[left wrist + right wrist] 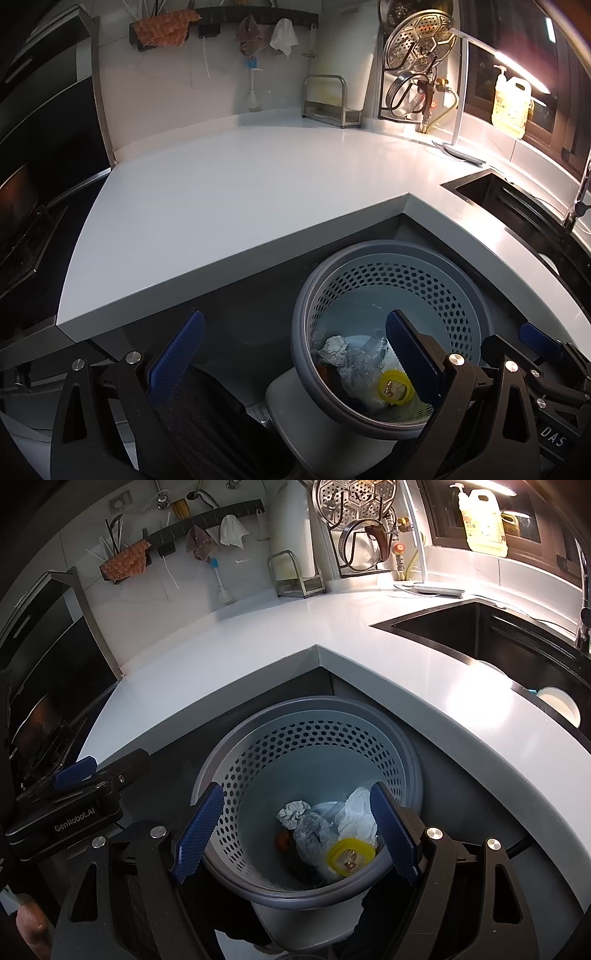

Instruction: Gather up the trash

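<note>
Below the corner of the white stone countertop (229,192) stands the grey perforated plastic waste basket (306,738), the collected trash lying at its bottom: crumpled white paper (356,812), a clear plastic wrapper (310,832) and a yellow plastic ring (351,854). No loose trash shows on the countertop. On the left, the left gripper (295,354) hangs beside the basket's left rim, jaws wide apart, nothing between the pads. To its right, the right gripper (299,834) hangs directly over the basket mouth, pointing down into it, jaws wide, holding nothing. Judgement: the right gripper is nearer the trash, which lies straight below and ahead of it; collection appears finished or nearly so.
</note>
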Demonstrator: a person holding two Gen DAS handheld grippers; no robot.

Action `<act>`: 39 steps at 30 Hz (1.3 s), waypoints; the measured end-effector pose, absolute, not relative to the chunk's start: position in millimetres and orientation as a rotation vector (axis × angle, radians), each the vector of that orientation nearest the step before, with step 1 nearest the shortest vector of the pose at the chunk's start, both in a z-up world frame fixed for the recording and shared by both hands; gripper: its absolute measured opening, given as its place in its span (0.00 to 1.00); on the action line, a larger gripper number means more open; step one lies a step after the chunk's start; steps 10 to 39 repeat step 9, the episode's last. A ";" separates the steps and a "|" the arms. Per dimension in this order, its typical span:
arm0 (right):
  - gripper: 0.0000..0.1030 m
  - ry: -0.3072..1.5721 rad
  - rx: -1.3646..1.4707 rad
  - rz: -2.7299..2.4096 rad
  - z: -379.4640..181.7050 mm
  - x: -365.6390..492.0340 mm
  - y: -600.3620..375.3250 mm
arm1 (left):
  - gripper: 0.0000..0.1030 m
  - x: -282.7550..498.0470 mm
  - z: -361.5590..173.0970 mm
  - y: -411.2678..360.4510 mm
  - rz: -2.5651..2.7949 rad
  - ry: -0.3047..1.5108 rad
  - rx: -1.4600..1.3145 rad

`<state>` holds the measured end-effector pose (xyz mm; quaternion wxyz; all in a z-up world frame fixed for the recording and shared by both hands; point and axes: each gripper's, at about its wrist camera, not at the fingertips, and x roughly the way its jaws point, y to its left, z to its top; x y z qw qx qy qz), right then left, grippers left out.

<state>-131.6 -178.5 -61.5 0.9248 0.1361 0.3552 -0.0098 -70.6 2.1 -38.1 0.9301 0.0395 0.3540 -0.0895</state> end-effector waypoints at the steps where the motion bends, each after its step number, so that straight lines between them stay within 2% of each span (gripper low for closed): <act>1: 0.76 0.729 0.280 -0.019 -62.1 -131.4 -178.8 | 0.94 -70.7 -38.2 2.0 -0.183 0.727 0.081; 39: 0.76 0.730 0.280 -0.019 -63.2 -130.9 -177.7 | 0.94 -68.7 -39.9 1.9 -0.178 0.740 0.075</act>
